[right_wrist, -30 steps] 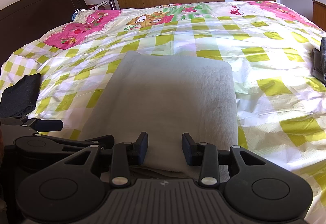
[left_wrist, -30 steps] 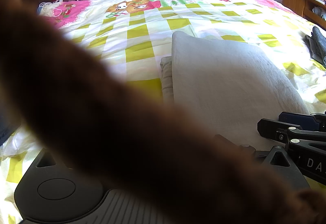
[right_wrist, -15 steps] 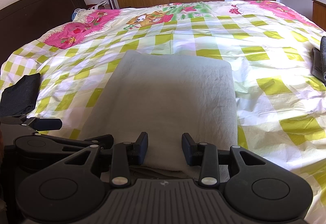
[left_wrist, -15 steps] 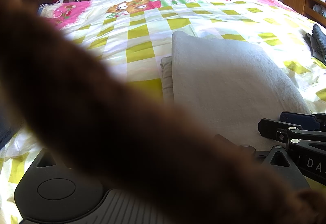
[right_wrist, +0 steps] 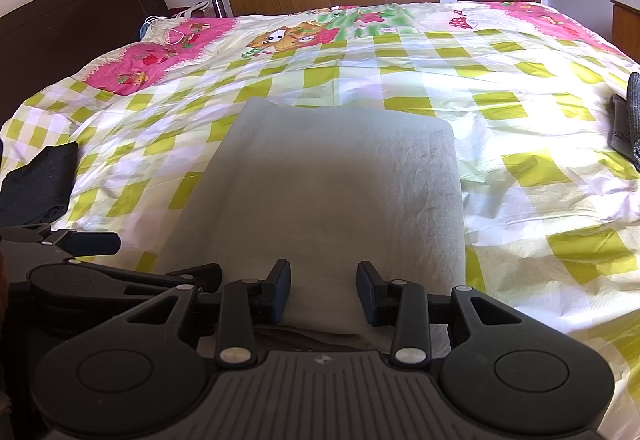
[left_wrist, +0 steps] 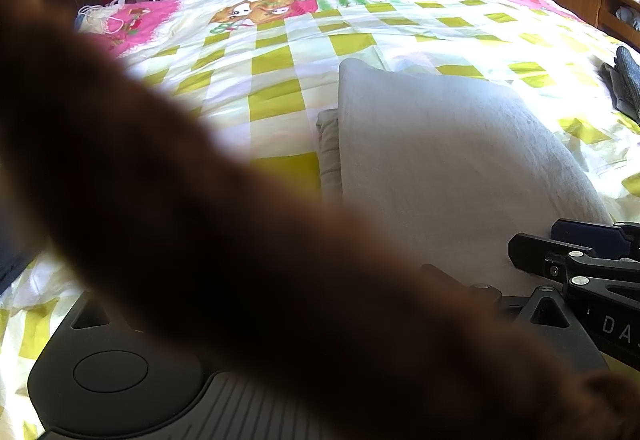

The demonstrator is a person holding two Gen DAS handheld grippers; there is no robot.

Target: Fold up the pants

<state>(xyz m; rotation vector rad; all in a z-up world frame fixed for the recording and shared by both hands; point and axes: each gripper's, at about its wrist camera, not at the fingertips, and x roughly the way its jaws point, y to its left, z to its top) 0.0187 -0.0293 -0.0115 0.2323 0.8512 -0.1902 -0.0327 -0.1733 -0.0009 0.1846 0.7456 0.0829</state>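
Pants looking folded – you're probably wrapping up.

You're hovering the right gripper [right_wrist: 324,290] at the near edge of the grey pants [right_wrist: 320,192], jaws spread apart w/ nothing between them but cloth lying flat underneath (not pinched, as far as I can tell). The pants are sitting as a tidy rectangular stack in the middle of the checked bedspread [right_wrist: 520,112], layers showing along the left side in the left wrist view, so the folding itself seems done; maybe a last smoothing or squaring of edges is what's remaining. You're keeping the left gripper [right_wrist: 90,243] just beside the stack's near-left corner, but its own cam is mostly blocked by a blurry brown sleeve or arm [left_wrist: 200,240], so I can't tell if its jaws are parted or clenched. Other dark garments [right_wrist: 38,182] are lying well apart at the bed's edges.
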